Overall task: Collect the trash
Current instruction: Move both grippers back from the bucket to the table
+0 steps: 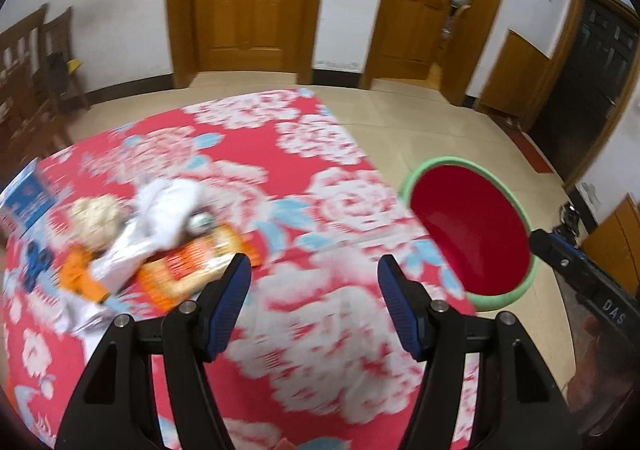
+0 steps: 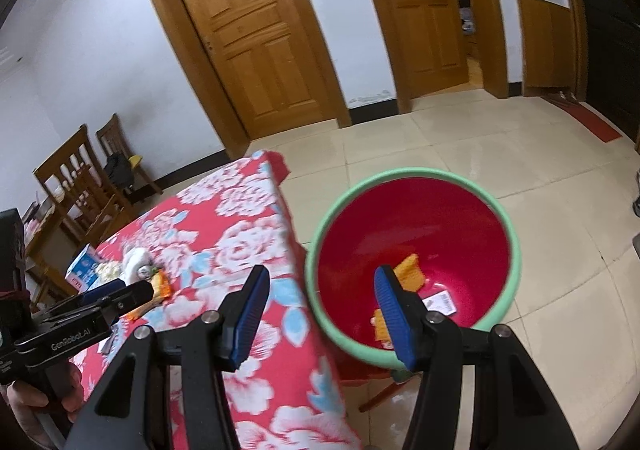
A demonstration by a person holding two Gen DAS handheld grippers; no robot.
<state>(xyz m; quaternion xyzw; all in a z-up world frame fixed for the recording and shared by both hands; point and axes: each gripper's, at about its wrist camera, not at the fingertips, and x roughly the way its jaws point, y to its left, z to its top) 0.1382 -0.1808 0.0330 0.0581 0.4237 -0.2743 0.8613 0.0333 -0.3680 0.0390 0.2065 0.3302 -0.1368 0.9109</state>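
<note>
Partly done: our bin (image 2: 412,186) holds orange wrappers (image 2: 408,270); a trash pile (image 1: 160,234) remains on the counter (image 1: 320,310). Left tongs (image 1: 314,282) and right tongs (image 2: 320,290) stand apart, empty.

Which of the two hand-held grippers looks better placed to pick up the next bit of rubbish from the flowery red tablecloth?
Probably the left gripper: open and empty, it faces the crumpled white and orange wrappers. The right gripper, also empty, hangs by the red, green-rimmed bin.

Wooden doors (image 2: 256,38), chairs (image 2: 76,178) (stacked), tiled floor (image 2: 460,146).
</note>
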